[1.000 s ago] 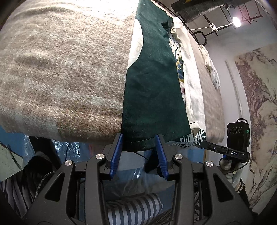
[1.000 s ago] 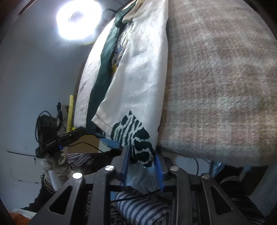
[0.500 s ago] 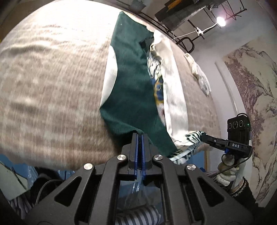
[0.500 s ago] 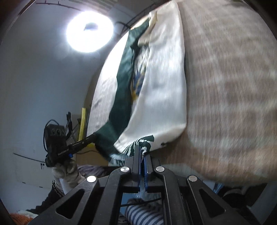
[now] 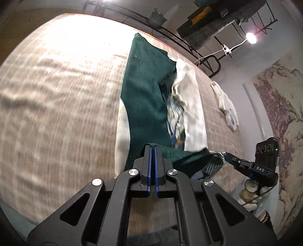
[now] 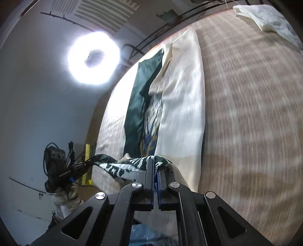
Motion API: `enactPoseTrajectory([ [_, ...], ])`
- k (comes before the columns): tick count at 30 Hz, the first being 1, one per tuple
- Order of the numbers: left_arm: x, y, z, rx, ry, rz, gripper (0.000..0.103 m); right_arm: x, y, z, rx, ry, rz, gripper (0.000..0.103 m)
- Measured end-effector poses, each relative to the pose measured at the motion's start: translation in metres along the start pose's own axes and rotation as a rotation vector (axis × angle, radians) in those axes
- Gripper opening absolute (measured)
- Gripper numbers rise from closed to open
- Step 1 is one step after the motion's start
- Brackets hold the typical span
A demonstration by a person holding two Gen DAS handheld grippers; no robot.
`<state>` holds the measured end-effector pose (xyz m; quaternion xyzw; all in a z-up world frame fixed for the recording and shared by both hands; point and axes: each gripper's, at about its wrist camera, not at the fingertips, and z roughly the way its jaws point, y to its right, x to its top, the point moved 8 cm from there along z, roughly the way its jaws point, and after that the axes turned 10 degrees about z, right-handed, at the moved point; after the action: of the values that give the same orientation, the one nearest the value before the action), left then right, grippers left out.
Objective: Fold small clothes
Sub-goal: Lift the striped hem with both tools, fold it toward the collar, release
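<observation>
1. Left wrist view: my left gripper (image 5: 153, 149) sits low centre, its blue-padded jaws clenched on the near hem of the green-and-cream garment (image 5: 145, 98). A small fold of dark green cloth sticks out just above the tips.
2. Same view: the garment lies lengthwise on the beige plaid blanket (image 5: 56, 98), its dark green panel on the left, its cream panel (image 5: 193, 106) on the right and a blue and yellow print showing between them. The near hem is lifted off the blanket and stretches across to my right gripper (image 5: 226, 157).
3. Same view: my right gripper enters from the right edge, jaws pinched on the striped green-and-white corner (image 5: 214, 162) of that hem. A gloved hand (image 5: 250, 191) holds its handle.
4. Same view: a second white garment (image 5: 227, 107) lies crumpled on the blanket, well apart to the right. A lit lamp (image 5: 251, 36) hangs at upper right.
5. Right wrist view: my right gripper (image 6: 155, 162) is clamped on the patterned hem (image 6: 136, 162), which bunches over the fingertips. The hem runs left to my left gripper (image 6: 95, 158), also closed on it.
6. Same view: the cream panel (image 6: 181, 106) runs away from the gripper along the blanket (image 6: 246, 113), the green panel to its left. A ring light (image 6: 93, 57) glares at upper left, and the white garment (image 6: 269, 17) lies at the top right corner.
7. Both views: the blanket is motion-blurred, so its weave is unclear.
</observation>
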<state>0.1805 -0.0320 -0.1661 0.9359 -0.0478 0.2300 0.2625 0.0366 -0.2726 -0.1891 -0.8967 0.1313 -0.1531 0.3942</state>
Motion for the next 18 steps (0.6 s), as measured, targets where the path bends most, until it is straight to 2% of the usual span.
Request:
enactPoseTrajectory([
  [9,0.046,-0.014,0.036,0.067,-0.013,0.011,0.0,0.06,0.002,0.021,-0.053,0.047,0.029,0.0],
  [18,0.063,-0.03,0.062,0.114,-0.03,-0.005,0.0,0.085,0.021,0.037,-0.082,0.044,0.082,0.0],
])
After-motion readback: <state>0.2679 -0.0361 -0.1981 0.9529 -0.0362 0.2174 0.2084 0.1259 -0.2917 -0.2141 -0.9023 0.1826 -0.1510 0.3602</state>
